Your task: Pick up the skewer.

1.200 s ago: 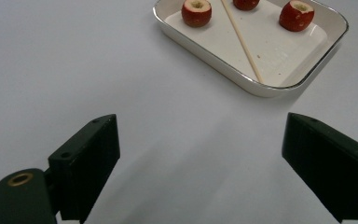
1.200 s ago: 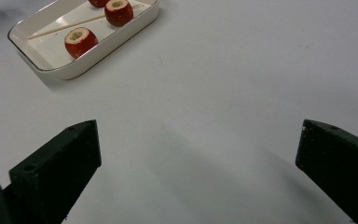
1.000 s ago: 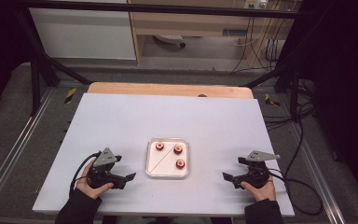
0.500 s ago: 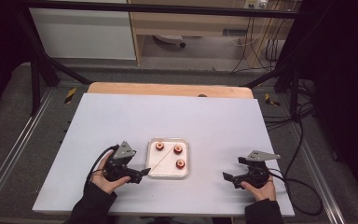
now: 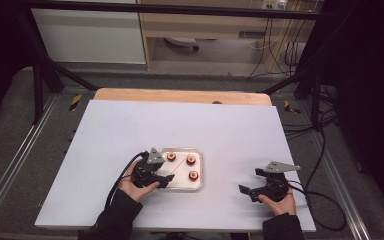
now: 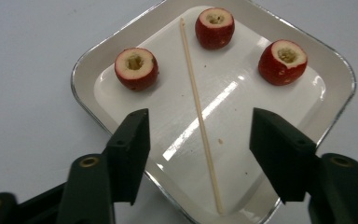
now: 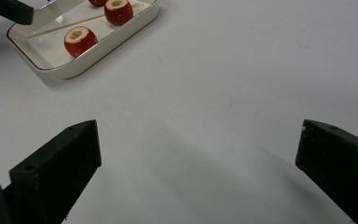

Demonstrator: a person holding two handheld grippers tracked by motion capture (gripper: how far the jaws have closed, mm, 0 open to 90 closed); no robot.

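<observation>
A white square tray (image 5: 182,176) lies in the near middle of the table. It holds three cored red fruits (image 6: 135,68) (image 6: 215,28) (image 6: 282,62) and a thin wooden skewer (image 6: 198,107) lying diagonally between them. My left gripper (image 5: 166,179) hovers over the tray's near-left part, open. In the left gripper view its jaws (image 6: 200,126) straddle the skewer's near half without touching it. My right gripper (image 5: 250,181) stands open and empty on the table, to the right of the tray (image 7: 107,44); its jaws are wide apart (image 7: 200,140).
The white tabletop (image 5: 180,125) spreads wide behind and to both sides of the tray. A wooden strip (image 5: 180,96) runs along its far edge. Cables (image 5: 325,200) trail off the right side near my right gripper.
My left gripper has travelled right from the table's near-left area to over the tray's left part. The right gripper has stayed put.
</observation>
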